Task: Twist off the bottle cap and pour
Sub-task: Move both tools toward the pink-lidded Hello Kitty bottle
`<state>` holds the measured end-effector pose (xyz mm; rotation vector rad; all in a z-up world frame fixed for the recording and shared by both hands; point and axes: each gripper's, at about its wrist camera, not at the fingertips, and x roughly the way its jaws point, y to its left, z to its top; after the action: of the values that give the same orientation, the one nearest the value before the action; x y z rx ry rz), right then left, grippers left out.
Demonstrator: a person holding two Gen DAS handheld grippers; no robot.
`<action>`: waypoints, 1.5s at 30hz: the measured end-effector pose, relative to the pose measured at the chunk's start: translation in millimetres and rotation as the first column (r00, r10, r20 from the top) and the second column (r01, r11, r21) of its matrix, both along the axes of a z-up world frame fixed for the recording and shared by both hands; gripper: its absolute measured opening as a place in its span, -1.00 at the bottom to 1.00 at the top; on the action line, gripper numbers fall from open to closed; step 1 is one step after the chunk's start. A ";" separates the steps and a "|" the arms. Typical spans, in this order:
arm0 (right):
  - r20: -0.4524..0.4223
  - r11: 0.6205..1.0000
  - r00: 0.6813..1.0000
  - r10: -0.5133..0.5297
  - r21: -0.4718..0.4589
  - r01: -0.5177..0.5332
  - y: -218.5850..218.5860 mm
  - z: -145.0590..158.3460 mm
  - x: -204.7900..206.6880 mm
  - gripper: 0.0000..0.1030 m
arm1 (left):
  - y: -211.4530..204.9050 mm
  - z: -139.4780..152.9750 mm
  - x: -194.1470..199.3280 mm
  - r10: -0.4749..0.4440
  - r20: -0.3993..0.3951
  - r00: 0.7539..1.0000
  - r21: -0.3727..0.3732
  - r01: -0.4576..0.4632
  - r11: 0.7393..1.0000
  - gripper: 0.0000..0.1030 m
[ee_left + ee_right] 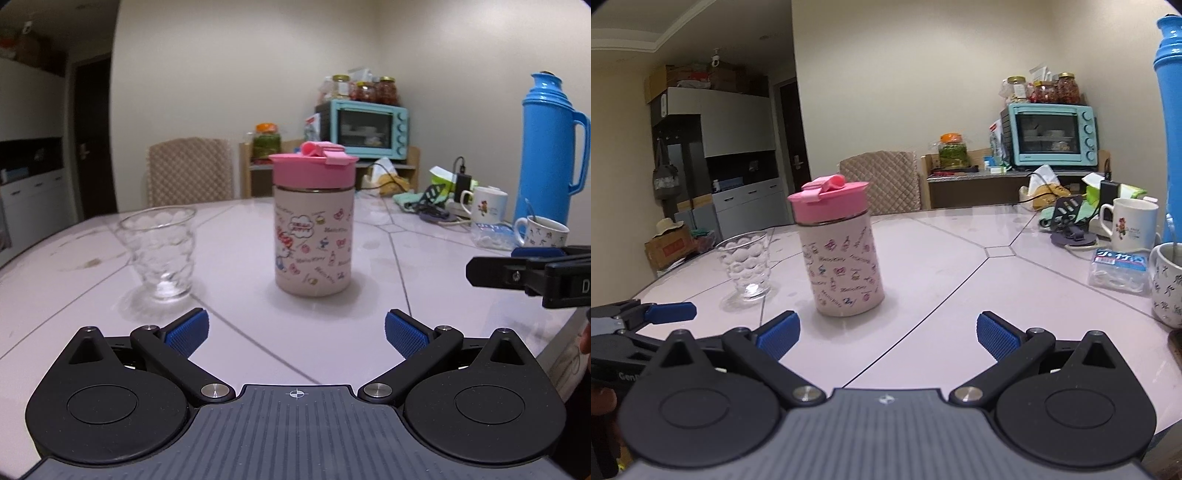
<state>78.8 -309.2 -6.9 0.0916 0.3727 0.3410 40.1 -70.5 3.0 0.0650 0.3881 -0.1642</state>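
Observation:
A white cartoon-print bottle point(313, 240) with a pink screw cap point(313, 168) stands upright on the pale table point(332, 332). An empty clear glass point(159, 251) stands to its left. My left gripper point(295, 332) is open and empty, a short way in front of the bottle. In the right wrist view the bottle point(842, 266), its cap point(829, 201) and the glass point(746, 264) stand left of centre. My right gripper point(886, 332) is open and empty, in front and right of the bottle. Each gripper shows at the edge of the other's view.
A tall blue thermos point(550, 155), two mugs point(487, 206) point(543, 230), a plastic packet point(1117, 271) and cables crowd the table's right side. A chair point(190, 171) stands behind the table. A teal oven point(369, 127) with jars sits on a far shelf.

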 end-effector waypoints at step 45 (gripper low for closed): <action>0.006 0.999 0.999 0.039 0.018 -0.039 33.0 25.1 50.5 1.00 | 16.3 4.6 87.2 -0.193 -0.008 0.981 0.028 0.193 0.981 1.00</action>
<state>129.3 -276.2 18.2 0.1014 0.3662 0.3831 127.3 -54.2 7.6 0.1308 0.3892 -0.3509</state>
